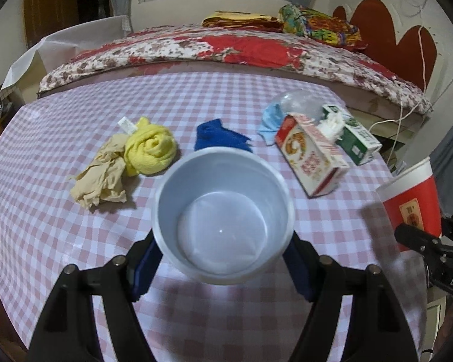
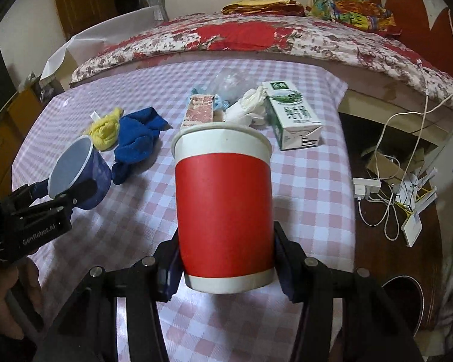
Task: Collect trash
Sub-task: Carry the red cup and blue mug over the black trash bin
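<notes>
My left gripper (image 1: 223, 250) is shut on a small blue bin (image 1: 223, 214) with a pale, empty inside, held above the checked table; it also shows in the right wrist view (image 2: 75, 175). My right gripper (image 2: 226, 265) is shut on a red paper cup (image 2: 225, 208) with a white rim, held upright above the table; the cup shows at the right in the left wrist view (image 1: 410, 199). On the table lie a red-and-white carton (image 1: 311, 154), a green milk carton (image 1: 353, 135), a white crumpled tissue (image 1: 332, 126), a clear plastic bag (image 1: 299, 99) and a light blue mask (image 1: 270, 120).
A yellow cloth (image 1: 151, 147), a beige cloth (image 1: 102, 175) and a blue cloth (image 1: 217, 135) lie on the pink checked tablecloth (image 1: 60, 241). A bed with a floral cover (image 1: 226, 48) stands behind the table. Cables and a power strip (image 2: 386, 187) lie on the floor at right.
</notes>
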Tool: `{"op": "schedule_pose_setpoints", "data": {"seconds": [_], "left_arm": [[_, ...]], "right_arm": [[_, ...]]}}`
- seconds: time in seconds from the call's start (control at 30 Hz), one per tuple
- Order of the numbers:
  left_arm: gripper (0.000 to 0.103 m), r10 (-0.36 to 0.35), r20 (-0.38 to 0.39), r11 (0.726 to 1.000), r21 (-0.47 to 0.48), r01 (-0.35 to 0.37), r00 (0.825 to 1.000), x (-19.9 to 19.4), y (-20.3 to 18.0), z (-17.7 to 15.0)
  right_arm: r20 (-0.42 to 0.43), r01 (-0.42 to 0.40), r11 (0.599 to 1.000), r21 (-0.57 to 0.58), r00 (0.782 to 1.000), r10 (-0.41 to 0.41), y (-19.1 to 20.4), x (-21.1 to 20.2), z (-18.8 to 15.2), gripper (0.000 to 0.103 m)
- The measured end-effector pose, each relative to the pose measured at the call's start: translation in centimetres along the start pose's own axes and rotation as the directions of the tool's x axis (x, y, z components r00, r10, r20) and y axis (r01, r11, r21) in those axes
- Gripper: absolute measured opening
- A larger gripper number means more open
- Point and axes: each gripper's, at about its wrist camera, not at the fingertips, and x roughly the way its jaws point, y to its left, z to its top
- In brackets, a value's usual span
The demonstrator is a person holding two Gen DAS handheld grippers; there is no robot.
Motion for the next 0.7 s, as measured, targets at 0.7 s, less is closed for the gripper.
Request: {"op": "schedule_pose_setpoints", "data": {"seconds": [0.7], "left_arm": [[0.074,-0.169,0.038,0.965,0.208,0.158,0.985,-4.0,-13.3,-0.1]], "right_arm": [[0.098,0.106,0.978,0.179,0.987,-0.125,-12.4,-8.1,-5.7,0.054]]}}
